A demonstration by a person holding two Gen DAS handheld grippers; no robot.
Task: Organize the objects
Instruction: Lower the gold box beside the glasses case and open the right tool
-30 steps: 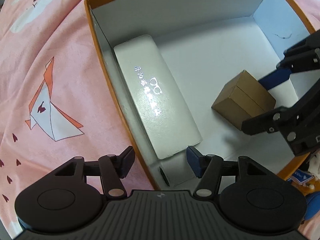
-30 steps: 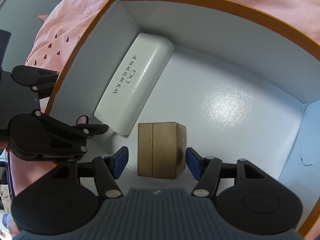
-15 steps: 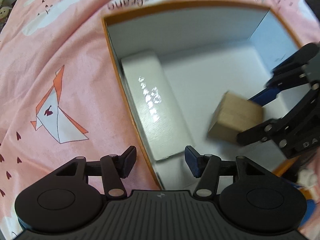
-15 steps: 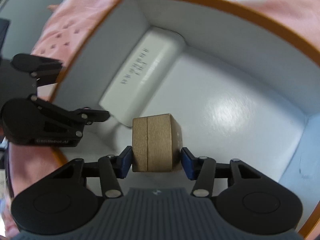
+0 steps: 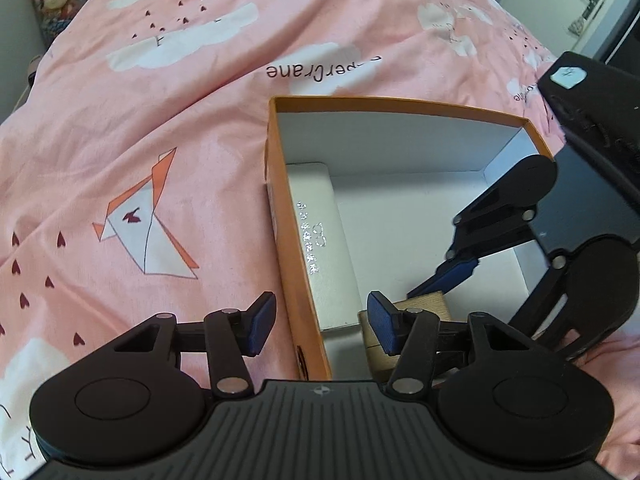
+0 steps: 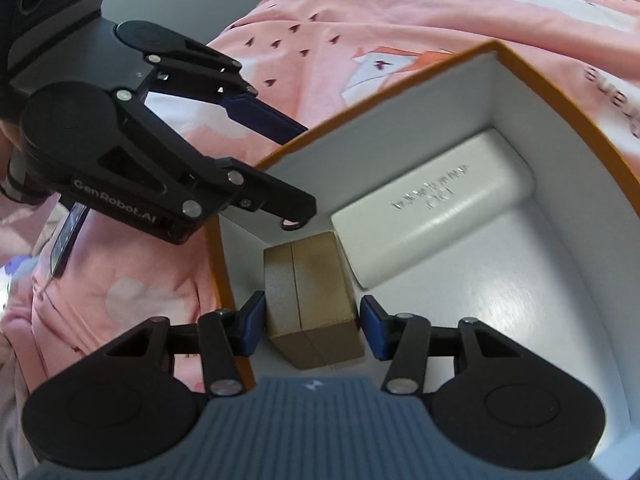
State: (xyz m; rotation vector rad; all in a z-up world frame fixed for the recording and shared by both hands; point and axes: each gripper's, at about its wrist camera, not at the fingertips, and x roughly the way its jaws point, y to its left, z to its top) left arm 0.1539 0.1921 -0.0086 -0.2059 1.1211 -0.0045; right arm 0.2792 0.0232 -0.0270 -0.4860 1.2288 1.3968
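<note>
Lying wide and bare on the left, pink bedspread (image 5: 168, 128) on the bed. Sitting on it, orange box (image 5: 296, 280) with white walls and floor mostly bare toward the right. Lying inside along the left wall, white glasses case (image 6: 432, 216); sitting in the near left corner, touching the case's end, small brown box (image 6: 312, 300). Straddling the box's left wall, left gripper (image 5: 322, 322), jaws apart and holding nothing. Bracketing the brown box, right gripper (image 6: 312, 324), jaws apart, one pad touching, the other just clear.
</note>
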